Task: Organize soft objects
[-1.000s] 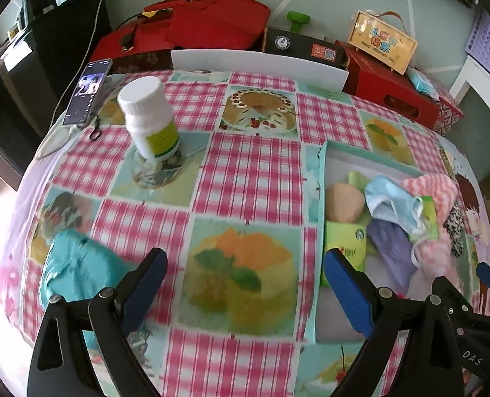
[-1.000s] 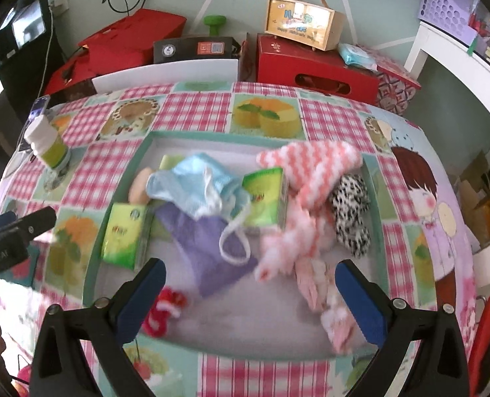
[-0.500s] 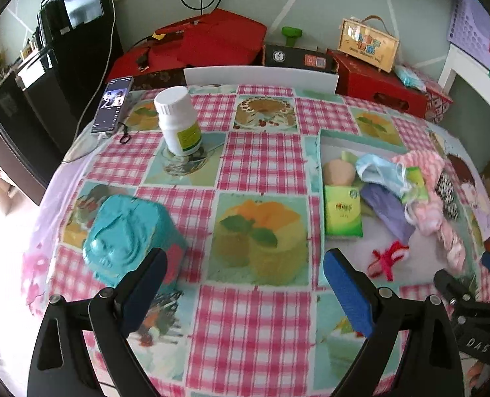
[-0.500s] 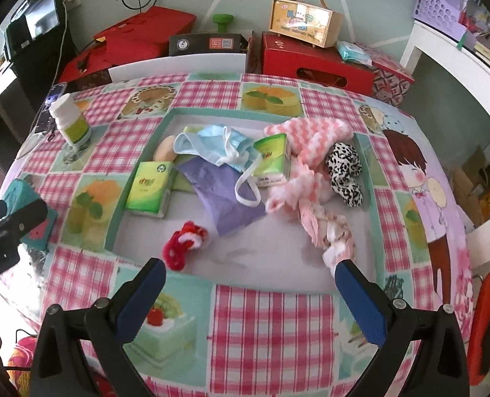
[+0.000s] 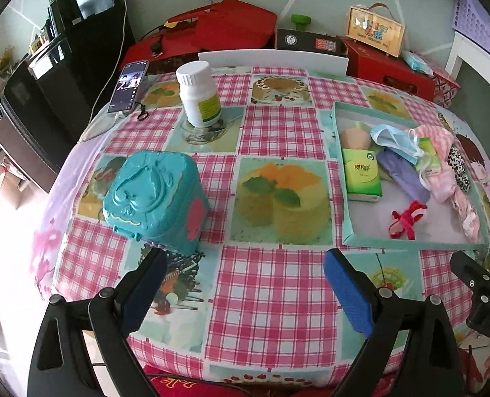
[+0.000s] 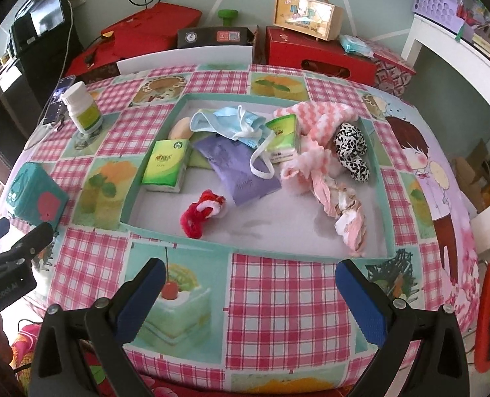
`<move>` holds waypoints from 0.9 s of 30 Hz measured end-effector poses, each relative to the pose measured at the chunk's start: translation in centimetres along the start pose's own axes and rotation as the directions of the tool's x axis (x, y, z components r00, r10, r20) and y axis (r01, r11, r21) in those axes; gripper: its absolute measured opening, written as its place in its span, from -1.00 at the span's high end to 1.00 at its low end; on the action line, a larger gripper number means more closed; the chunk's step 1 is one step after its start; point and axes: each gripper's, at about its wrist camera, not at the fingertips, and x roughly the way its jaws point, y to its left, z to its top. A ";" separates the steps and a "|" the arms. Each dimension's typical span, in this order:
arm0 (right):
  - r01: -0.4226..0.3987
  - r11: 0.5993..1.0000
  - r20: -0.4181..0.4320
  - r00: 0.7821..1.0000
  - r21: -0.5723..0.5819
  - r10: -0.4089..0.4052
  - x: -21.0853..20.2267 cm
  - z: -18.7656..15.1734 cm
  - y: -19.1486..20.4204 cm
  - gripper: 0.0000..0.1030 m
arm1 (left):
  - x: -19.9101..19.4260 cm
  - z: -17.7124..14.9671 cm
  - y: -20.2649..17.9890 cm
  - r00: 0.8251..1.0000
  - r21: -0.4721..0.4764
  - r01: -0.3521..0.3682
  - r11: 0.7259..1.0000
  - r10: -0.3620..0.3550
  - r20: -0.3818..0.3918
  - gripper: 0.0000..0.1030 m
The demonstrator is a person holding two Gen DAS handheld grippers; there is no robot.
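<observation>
Both grippers, the left gripper point(image 5: 241, 284) and the right gripper point(image 6: 250, 292), hang empty with fingers wide apart near the table edge, so I think the next job is reaching into the tray point(image 6: 258, 251) for a soft thing like the red scrunchie point(image 6: 200, 213).

Shallow teal tray point(image 6: 381, 178), white floor, flat on the checked counter point(image 6: 278, 301). Inside: green tissue pack point(image 6: 167, 165) lying flat at left, second green pack point(image 6: 283, 137) tilted further back; crumpled blue face mask point(image 6: 226, 122) draped over a purple pouch point(image 6: 241, 172); red fuzzy scrunchie point(image 6: 200, 213) near the front rim; pink-and-white knit cloth point(image 6: 314, 122); leopard-print scrunchie point(image 6: 351, 150) at right; peach sponge point(image 6: 180, 128) behind.
</observation>
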 end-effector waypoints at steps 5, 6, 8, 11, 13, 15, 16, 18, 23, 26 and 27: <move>0.005 1.000 0.000 1.000 -0.004 -0.005 0.0 -0.1 0.1 -1.00 | 0.0 -0.2 0.3 1.000 -0.007 0.005 1.000 -0.005 -0.003 -0.85; 0.005 1.000 -0.001 1.000 -0.004 -0.005 0.0 -0.1 0.2 -1.00 | -0.1 -0.1 0.3 1.000 -0.005 0.001 1.000 -0.001 0.001 -0.85; 0.006 1.000 -0.003 1.000 -0.005 -0.006 0.0 -0.1 0.1 -1.00 | -0.2 -0.1 0.2 1.000 0.001 -0.006 1.000 0.006 0.007 -0.85; 0.008 1.000 -0.006 1.000 -0.005 -0.008 0.1 -0.1 0.1 -1.00 | -0.4 -0.1 0.0 1.000 0.011 -0.011 1.000 0.011 0.011 -0.85; 0.010 1.000 -0.005 1.000 -0.005 -0.010 0.0 -0.1 0.1 -1.00 | -0.5 -0.1 -0.1 1.000 0.015 -0.009 1.000 0.009 0.011 -0.85; 0.011 1.000 -0.006 1.000 -0.007 -0.011 0.0 -0.1 0.2 -1.00 | -0.5 -0.2 -0.2 1.000 0.018 -0.008 1.000 0.008 0.010 -0.85; 0.012 1.000 -0.006 1.000 -0.008 -0.012 0.0 -0.1 0.2 -1.00 | -0.5 -0.2 -0.2 1.000 0.019 -0.007 1.000 0.007 0.010 -0.85; 0.011 1.000 -0.007 1.000 -0.009 -0.011 0.0 -0.1 0.2 -1.00 | -0.5 -0.2 -0.3 1.000 0.021 -0.007 1.000 0.007 0.011 -0.85; 0.013 1.000 -0.011 1.000 -0.015 -0.013 0.1 -0.2 0.3 -1.00 | -0.7 -0.3 -0.4 1.000 0.025 -0.005 1.000 0.005 0.015 -0.85; 0.015 1.000 -0.013 1.000 -0.018 -0.015 0.1 -0.2 0.4 -1.00 | -0.8 -0.3 -0.4 1.000 0.029 0.000 1.000 0.000 0.014 -0.85; 0.015 1.000 -0.013 1.000 -0.018 -0.015 0.1 -0.2 0.4 -1.00 | -0.8 -0.3 -0.5 1.000 0.030 0.001 1.000 -0.002 0.014 -0.85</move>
